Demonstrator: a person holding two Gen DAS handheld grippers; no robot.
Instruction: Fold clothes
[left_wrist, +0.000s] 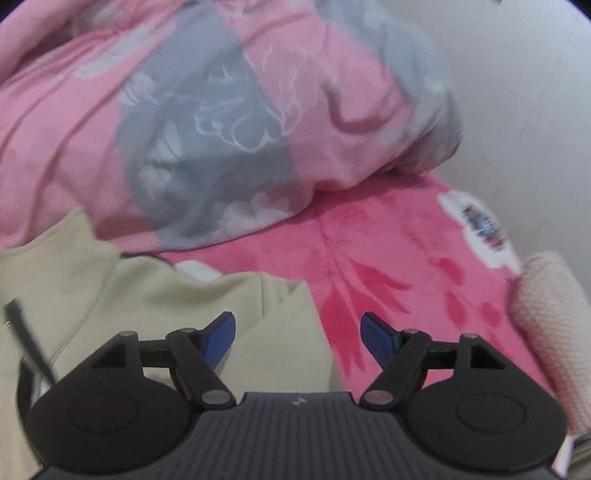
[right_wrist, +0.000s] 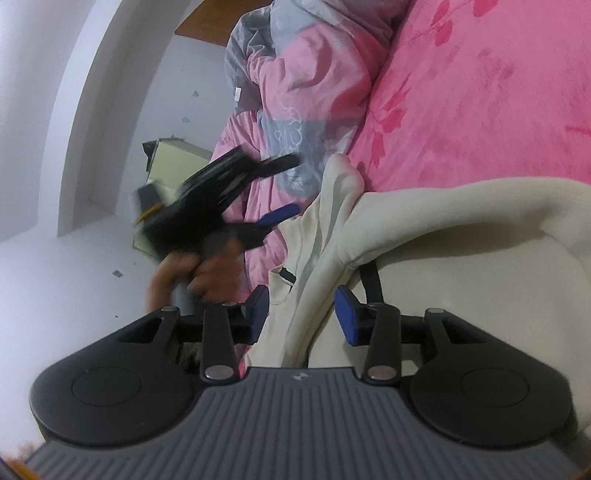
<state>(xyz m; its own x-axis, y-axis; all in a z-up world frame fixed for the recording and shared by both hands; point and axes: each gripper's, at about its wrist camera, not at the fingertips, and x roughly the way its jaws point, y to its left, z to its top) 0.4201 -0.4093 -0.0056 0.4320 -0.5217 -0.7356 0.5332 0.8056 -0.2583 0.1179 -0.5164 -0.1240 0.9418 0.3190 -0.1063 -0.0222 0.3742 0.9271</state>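
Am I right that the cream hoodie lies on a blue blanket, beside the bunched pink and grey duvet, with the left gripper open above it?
Not quite: the blanket is pink, not blue, as the left wrist view shows. The cream hoodie does lie on it beside the pink and grey duvet, with the left gripper open above it.

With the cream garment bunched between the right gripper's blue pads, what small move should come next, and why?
Probably close the right gripper on the cream garment: its fold sits between the pads, apparently ungripped. The left gripper is open and empty.
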